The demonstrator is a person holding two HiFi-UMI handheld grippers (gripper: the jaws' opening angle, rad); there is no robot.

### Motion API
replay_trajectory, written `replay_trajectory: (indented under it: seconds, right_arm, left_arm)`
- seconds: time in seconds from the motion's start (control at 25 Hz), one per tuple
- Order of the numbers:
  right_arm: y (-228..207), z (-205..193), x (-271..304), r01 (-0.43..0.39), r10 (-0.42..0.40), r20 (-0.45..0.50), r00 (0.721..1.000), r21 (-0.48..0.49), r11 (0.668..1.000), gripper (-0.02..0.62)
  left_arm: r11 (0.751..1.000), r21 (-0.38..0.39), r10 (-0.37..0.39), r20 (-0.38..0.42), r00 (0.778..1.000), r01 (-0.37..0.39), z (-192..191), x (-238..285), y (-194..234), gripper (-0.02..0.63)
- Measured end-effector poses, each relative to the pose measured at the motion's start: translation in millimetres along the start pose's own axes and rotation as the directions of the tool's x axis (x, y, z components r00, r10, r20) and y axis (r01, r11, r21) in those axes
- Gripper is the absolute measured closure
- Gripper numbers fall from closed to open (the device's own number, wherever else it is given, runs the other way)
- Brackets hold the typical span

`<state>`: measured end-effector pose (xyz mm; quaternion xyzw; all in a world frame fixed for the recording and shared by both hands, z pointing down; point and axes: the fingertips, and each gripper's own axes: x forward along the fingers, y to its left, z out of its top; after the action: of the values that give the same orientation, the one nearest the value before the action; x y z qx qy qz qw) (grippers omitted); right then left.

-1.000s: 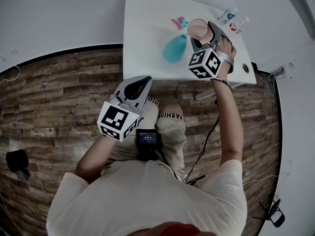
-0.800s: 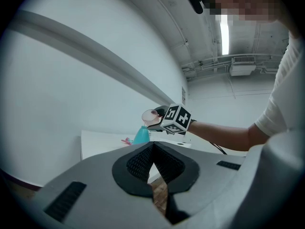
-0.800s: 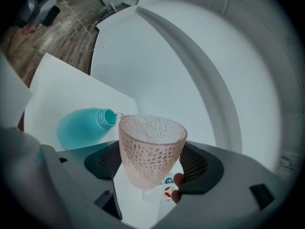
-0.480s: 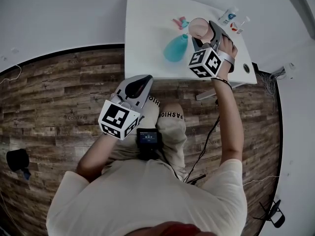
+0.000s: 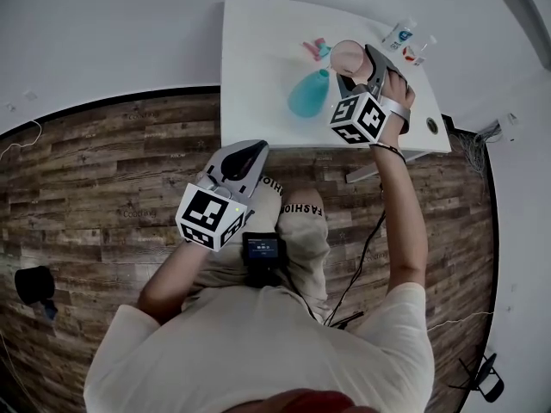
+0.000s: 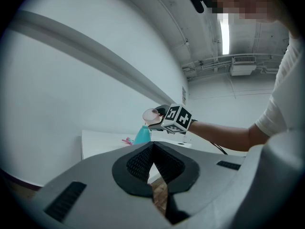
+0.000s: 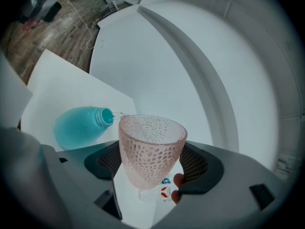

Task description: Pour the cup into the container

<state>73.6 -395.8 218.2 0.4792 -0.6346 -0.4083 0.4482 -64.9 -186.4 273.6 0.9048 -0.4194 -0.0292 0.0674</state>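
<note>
**Pink cup tipped at teal container's mouth**

The right gripper [image 7: 152,165] clamps the pink cup [image 7: 151,149], its rim just beside the teal container [image 7: 78,128] mouth, mid-table [image 5: 254,50]. Small bottles [image 5: 402,34] crowd the far right corner. The left gripper [image 6: 153,173], jaws together, hangs off the near edge.

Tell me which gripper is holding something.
The right gripper: its jaws clamp the pink cup. The left gripper has its jaws together with nothing between them.

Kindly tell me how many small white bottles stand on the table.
2: blue-labelled bottle at the table's far right corner, red-labelled bottle beside it; the right tool may hide others.
</note>
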Motion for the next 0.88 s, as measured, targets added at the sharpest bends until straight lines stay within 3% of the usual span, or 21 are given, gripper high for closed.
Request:
replay_trajectory:
  seconds: [0.88]
  right_arm:
    - [-5.6, 1.5, -1.3, 0.026, -0.026, 0.0, 1.0, -0.032, 0.999, 0.218]
  left_arm:
    - [1.0, 0.002, 0.001, -0.004, 1.0, -0.001, -0.5, 1.4, 0.6, 0.595]
